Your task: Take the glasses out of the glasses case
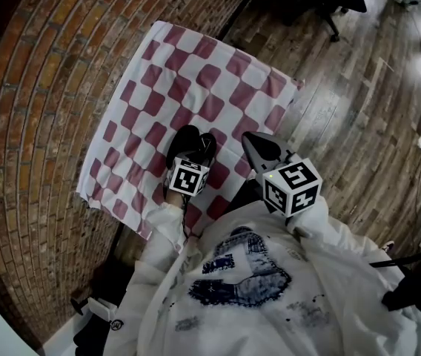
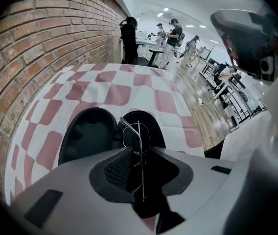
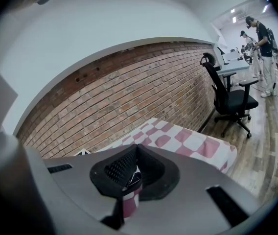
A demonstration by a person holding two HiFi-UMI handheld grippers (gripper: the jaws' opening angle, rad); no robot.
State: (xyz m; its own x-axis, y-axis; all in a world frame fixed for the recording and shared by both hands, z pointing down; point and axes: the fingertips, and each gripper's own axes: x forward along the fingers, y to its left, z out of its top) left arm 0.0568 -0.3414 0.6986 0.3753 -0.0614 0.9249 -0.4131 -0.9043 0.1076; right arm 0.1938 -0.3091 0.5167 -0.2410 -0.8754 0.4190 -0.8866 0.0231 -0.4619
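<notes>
A black glasses case (image 2: 87, 131) lies open on the red-and-white checked cloth (image 2: 129, 89), both halves facing up. Thin wire-framed glasses (image 2: 136, 136) stand on edge over its right half. My left gripper (image 2: 140, 151) points steeply down with its tips closed on the frame. In the head view the case (image 1: 188, 141) shows just beyond the left gripper (image 1: 192, 158), at the cloth's near edge. To the right, my right gripper (image 1: 259, 148) hangs off the cloth's edge. Its jaws (image 3: 135, 151) are shut with nothing between them.
The cloth (image 1: 196, 73) covers a table set against a brick wall (image 1: 40, 110). Wood floor (image 1: 359, 102) runs along the right side. A black office chair (image 3: 229, 99) stands past the table's far end, and people stand at desks further back.
</notes>
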